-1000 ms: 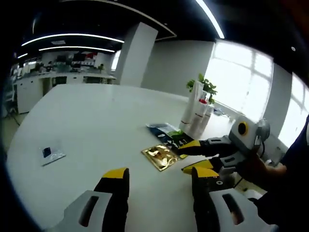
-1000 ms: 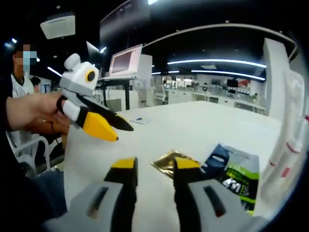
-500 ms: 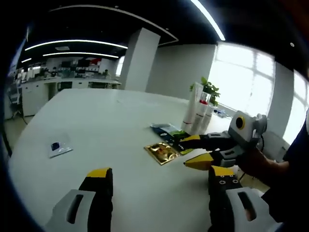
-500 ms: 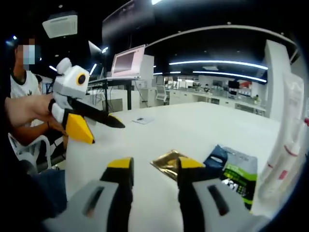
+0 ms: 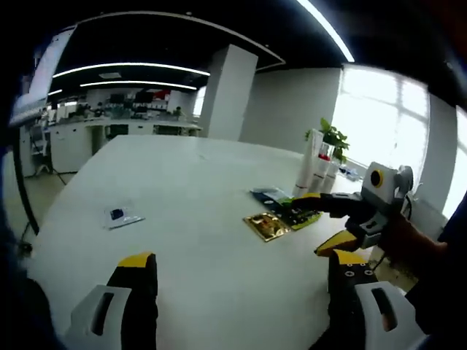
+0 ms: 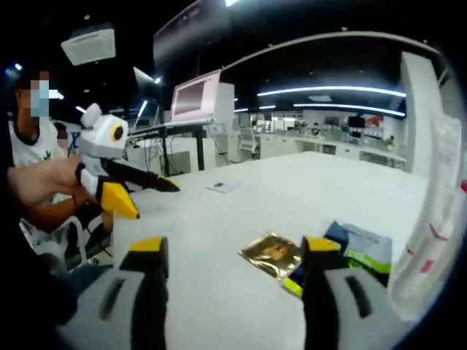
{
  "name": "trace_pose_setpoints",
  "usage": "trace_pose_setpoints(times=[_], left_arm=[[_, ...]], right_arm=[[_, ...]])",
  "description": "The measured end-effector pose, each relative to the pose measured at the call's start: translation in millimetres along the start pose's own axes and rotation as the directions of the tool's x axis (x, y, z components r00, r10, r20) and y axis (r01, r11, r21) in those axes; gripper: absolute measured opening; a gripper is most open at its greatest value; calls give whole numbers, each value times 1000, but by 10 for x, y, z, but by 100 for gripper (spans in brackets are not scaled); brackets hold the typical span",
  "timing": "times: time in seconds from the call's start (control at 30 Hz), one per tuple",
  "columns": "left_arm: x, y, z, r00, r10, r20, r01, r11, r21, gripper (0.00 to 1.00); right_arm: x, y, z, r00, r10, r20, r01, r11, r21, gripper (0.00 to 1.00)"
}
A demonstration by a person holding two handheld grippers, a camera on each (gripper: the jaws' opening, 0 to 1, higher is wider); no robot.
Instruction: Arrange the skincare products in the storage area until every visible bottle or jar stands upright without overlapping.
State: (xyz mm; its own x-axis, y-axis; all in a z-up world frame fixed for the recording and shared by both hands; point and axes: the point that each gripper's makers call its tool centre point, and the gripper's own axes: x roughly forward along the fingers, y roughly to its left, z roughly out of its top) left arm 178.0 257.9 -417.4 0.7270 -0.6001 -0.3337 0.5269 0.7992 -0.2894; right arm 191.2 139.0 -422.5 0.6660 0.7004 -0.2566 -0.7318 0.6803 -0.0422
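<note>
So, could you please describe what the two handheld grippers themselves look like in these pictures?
Both match: the left gripper and the right gripper have light grey moulded jaw bodies with dark slots, black inner faces and yellow tips. Seen from the side, the right gripper has long black jaws and a white housing with a yellow-ringed lens.

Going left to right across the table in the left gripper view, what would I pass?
Small clear sachet → gold sachet → white tubes → the other hand's tool.
</note>
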Motion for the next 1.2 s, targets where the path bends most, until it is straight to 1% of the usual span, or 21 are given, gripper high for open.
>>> trace_pose_setpoints(times=[0.03, 0.07, 0.13, 0.2, 0.27, 0.33, 0.37, 0.4, 0.43, 0.47, 0.53, 0.57, 0.6, 0.63, 0.67, 0.73, 0.8, 0.87, 1.0, 1.13, 1.2], left_arm=[[-31, -1, 37, 1000, -11, 18, 11, 1000, -26, 100], [-53, 12, 59, 999, -17, 30, 18, 999, -50, 100], [-79, 62, 65, 1000, -17, 25, 19, 998, -63, 100], [-106, 103, 105, 999, -6, 32, 8, 998, -62, 100], [-138, 112, 190, 998, -8, 68, 11, 999, -49, 100], [-169, 199, 258, 994, 28, 109, -26, 999, -22, 100], [-178, 232, 242, 993, 36, 111, -35, 999, -11, 100], [-173, 266, 213, 994, 38, 104, -36, 999, -21, 100], [-166, 288, 170, 996, 31, 88, -27, 998, -52, 100], [-155, 295, 132, 997, 17, 72, -12, 997, -77, 100], [-153, 346, 122, 997, 26, 67, -24, 999, -42, 100], [-166, 375, 154, 996, 33, 87, -34, 999, 9, 100], [-171, 374, 163, 995, 34, 93, -36, 999, 22, 100], [-203, 406, 223, 990, 51, 131, -60, 996, 65, 100], [-225, 414, 253, 986, 52, 155, -65, 994, 86, 100], [-249, 429, 247, 985, 40, 165, -52, 996, 74, 100], [-245, 462, 225, 987, 35, 158, -42, 998, 38, 100], [-247, 532, 188, 987, 53, 149, -60, 998, 37, 100], [-253, 609, 118, 989, 61, 134, -65, 998, 24, 100], [-281, 596, 129, 985, 46, 165, -52, 998, 26, 100], [-292, 612, 129, 985, 41, 165, -44, 999, 13, 100]], right_arm=[[-5, 8, 8, 1000, -5, 2, 5, 1000, -4, 93], [-5, 18, 12, 1000, -3, 2, 3, 1000, -5, 94], [7, 46, 12, 1000, 10, -4, -10, 1000, -1, 95], [29, 70, 30, 1000, 19, -5, -19, 1000, 1, 99], [38, 87, 63, 1000, 23, 2, -23, 1000, -3, 100], [47, 123, 121, 999, 34, 27, -34, 999, -11, 100], [55, 145, 171, 997, 42, 58, -40, 999, -25, 99], [62, 157, 165, 997, 46, 61, -45, 999, -26, 99], [84, 163, 149, 997, 50, 58, -49, 999, -23, 99], [111, 175, 117, 997, 57, 43, -57, 998, -14, 99], [152, 183, 86, 998, 61, 24, -61, 998, -8, 99], [157, 186, 70, 998, 60, 8, -60, 998, -6, 99], [156, 187, 73, 998, 58, 6, -58, 998, -8, 99], [140, 178, 74, 999, 53, 6, -52, 999, -13, 99], [134, 169, 79, 999, 50, 9, -49, 999, -14, 99], [126, 145, 74, 999, 46, 14, -46, 999, -8, 99], [138, 105, 27, 999, 36, -7, -36, 999, 4, 99], [162, 87, 19, 999, 34, -12, -34, 999, 11, 99], [234, 82, 35, 999, 32, -29, -31, 999, 14, 98], [338, 116, 55, 998, 47, -51, -47, 999, -14, 94], [385, 124, 69, 997, 49, -56, -50, 998, -24, 92]])
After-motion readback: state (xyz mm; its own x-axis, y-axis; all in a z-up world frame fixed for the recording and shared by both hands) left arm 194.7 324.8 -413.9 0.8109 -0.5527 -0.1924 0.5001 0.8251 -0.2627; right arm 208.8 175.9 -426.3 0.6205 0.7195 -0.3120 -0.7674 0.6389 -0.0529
